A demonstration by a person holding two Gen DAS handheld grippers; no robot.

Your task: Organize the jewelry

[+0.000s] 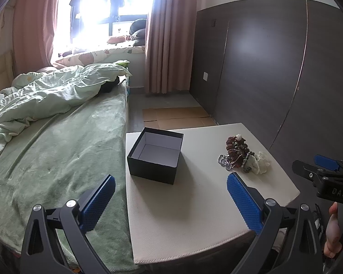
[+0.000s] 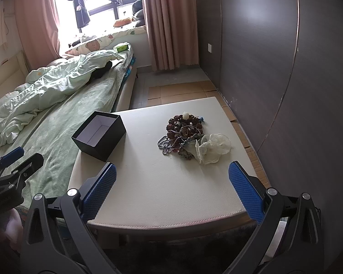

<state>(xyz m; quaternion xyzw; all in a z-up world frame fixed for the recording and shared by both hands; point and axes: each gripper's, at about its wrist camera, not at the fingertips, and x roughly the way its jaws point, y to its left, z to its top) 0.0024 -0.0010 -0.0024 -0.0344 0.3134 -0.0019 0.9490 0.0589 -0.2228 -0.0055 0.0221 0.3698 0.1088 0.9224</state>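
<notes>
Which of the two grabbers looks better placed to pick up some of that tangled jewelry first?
Probably the right gripper. It is open, and the jewelry pile lies just ahead of it on the white table. The left gripper, also open, faces the empty black box instead.

White table (image 2: 162,189) carries black box (image 2: 99,134) and jewelry pile (image 2: 183,134).

An open black box (image 1: 155,154) is sitting on the white table (image 1: 194,205), jewelry pile (image 1: 239,154) lying right of it.
</notes>
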